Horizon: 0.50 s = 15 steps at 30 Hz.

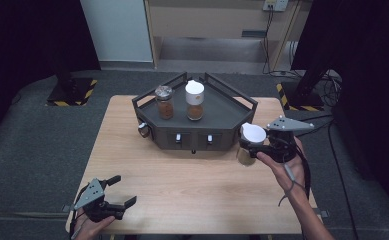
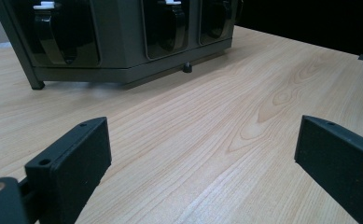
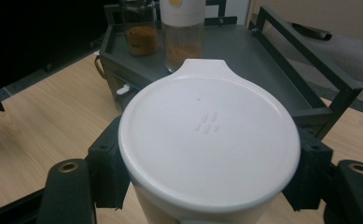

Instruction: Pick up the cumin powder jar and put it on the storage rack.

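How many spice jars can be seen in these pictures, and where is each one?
3. A metal-lidded jar and a white-lidded jar stand side by side on the dark rack. A third white-lidded jar is held in the right gripper, off the rack's right front corner.

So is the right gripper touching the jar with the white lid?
Touching. In the right gripper view, the right gripper has a black pad pressed against each side of the white-lidded jar, just under its lid, with no gap showing.
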Available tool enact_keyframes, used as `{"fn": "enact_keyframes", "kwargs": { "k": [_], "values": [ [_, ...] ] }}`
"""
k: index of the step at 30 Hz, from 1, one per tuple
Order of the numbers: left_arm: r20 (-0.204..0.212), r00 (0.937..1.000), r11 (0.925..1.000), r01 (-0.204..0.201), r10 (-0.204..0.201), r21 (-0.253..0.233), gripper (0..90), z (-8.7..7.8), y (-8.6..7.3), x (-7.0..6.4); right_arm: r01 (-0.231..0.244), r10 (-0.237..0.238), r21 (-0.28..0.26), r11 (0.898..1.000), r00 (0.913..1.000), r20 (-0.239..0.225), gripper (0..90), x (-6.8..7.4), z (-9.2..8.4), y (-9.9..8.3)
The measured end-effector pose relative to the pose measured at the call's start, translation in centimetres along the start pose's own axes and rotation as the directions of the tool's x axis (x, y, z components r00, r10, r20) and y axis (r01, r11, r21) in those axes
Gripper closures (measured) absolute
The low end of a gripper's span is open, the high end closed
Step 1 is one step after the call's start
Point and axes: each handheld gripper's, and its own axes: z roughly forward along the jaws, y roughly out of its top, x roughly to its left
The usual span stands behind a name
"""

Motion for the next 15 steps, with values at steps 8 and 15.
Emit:
{"fn": "enact_keyframes", "kwargs": {
  "k": [8, 15],
  "values": [
    [0.0, 1.0, 1.0, 0.001, -0.001, -0.001, 2.4, 0.0, 0.0, 0.0, 0.025, -0.025, -0.004, 1.0, 0.9996, 0.013, 30.6, 0.6, 0.9, 3.1],
    [-0.001, 1.0, 1.0, 0.0, 0.0, -0.001, 2.3, 0.0, 0.0, 0.0, 0.038, -0.038, -0.012, 0.999, 0.9989, 0.029, 30.6, 1.3, 1.8, 5.4]
  ]
}}
